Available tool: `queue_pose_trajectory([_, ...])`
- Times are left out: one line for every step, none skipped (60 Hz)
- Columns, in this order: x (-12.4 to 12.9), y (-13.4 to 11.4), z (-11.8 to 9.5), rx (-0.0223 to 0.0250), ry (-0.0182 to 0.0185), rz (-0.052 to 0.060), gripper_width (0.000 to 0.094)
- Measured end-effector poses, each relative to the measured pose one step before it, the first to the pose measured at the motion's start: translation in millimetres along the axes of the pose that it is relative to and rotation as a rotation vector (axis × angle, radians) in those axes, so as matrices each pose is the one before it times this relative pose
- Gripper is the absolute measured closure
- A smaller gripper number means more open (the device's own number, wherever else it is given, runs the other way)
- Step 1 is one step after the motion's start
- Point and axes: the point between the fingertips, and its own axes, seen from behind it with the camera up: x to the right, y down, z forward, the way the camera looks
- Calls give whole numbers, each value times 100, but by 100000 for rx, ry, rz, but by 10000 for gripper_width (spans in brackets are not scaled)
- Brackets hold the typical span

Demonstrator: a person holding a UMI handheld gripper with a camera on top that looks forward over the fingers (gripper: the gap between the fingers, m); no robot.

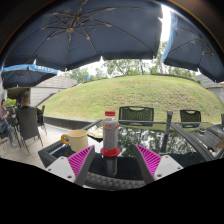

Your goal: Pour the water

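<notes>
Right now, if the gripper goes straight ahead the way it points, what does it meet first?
Probably the bottle with the red label, upright just ahead of the open gripper, in line with the gap between its fingers. How far off it stands is unclear.

The tongs (112, 158) point forward and level, their two fingers spread wide apart. A magenta pad (80, 160) lines each finger's inner face, angled outward toward the tips.

Two pale grey fingers (68, 163) bear magenta pads (80, 160), diagonally ribbed, on their inner faces
</notes>
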Motion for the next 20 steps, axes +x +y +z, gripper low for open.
queue_pose_trajectory([-242, -76, -808, 829, -67, 405, 104])
queue_pose_trajectory([-183, 21, -744, 718, -140, 253, 102])
queue_pose_trajectory([-146, 117, -693, 496, -87, -10, 103])
queue_pose_trajectory([-57, 104, -682, 247, -127, 86, 102])
queue_pose_trajectory([2, 54, -650, 365, 32, -118, 100])
queue_pose_trajectory([2, 30, -623, 396, 170, -251, 101])
queue_pose_trajectory([240, -102, -767, 357, 173, -546, 100])
queue_pose_trajectory([-163, 75, -476, 109, 434, -806, 100])
queue_pose_trajectory([13, 76, -488, 35, 610, -1170, 99])
queue_pose_trajectory([113, 74, -488, -2, 763, -1596, 100])
queue_pose_trajectory([125, 86, -445, -75, 625, -1851, 100])
queue_pose_trajectory([-41, 37, -449, 85, -331, -786, 101])
queue_pose_trajectory([160, 39, -706, -62, -1143, 343, 103])
queue_pose_trajectory([-201, 62, -267, 49, -728, 290, 104])
queue_pose_trajectory([-140, -49, -311, 196, -597, 45, 103])
queue_pose_trajectory([-70, -73, -244, 544, -435, -10, 101])
queue_pose_trajectory([-27, -117, -234, 769, -240, 29, 103])
queue_pose_trajectory([-2, -100, -160, 683, -232, 35, 103])
queue_pose_trajectory([205, -174, -524, 624, -305, -59, 103])
queue_pose_trajectory([-35, -14, -82, 595, -281, 111, 102])
